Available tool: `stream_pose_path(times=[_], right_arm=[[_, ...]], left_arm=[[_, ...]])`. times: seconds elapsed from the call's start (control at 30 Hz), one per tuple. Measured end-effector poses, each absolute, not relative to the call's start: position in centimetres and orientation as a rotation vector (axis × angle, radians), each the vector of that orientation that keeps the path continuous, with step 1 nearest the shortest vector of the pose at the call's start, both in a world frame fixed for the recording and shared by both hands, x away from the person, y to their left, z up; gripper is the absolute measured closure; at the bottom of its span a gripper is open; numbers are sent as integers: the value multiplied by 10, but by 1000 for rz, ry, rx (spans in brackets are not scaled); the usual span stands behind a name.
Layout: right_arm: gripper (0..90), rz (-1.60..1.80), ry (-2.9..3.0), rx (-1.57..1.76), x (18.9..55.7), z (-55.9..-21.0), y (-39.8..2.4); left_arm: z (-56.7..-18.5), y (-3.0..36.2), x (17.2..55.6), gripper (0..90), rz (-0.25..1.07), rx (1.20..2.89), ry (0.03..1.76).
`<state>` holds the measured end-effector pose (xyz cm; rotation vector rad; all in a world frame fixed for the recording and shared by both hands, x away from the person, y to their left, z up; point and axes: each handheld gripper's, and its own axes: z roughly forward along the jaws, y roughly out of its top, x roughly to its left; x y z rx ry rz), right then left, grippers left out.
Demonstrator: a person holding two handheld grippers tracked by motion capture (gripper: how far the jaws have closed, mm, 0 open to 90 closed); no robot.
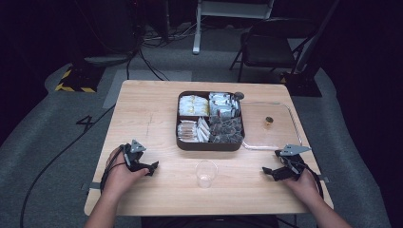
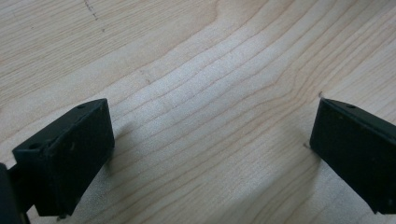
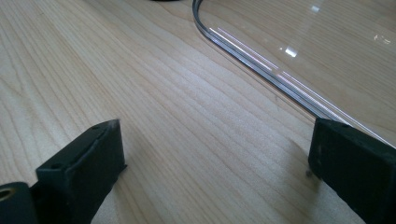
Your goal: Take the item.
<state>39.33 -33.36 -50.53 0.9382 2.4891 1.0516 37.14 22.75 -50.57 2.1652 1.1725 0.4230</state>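
My left gripper (image 1: 152,167) rests on the wooden table (image 1: 142,118) near its front left, held by a hand. In the left gripper view its jaws (image 2: 212,154) stand wide apart over bare wood, so it is open with nothing between them. My right gripper (image 1: 267,172) lies at the front right, also open, its jaws (image 3: 215,172) spread over the wood just short of the rim of a clear tray (image 3: 252,58). A clear plastic cup (image 1: 206,173) stands upright between the two grippers, apart from both.
A dark compartment box (image 1: 209,146) with several packets sits at the table's centre. The clear tray (image 1: 266,147) lies to its right, with a small gold object (image 1: 269,121) on it. A chair (image 1: 268,45) stands beyond the far edge.
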Motion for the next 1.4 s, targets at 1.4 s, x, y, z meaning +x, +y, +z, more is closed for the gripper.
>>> stream_pose_path(times=[1.4], right_arm=[[90, 1067, 2480, 933, 393, -505, -335]], left_arm=[[-391, 178, 435, 347, 367, 2088, 906]])
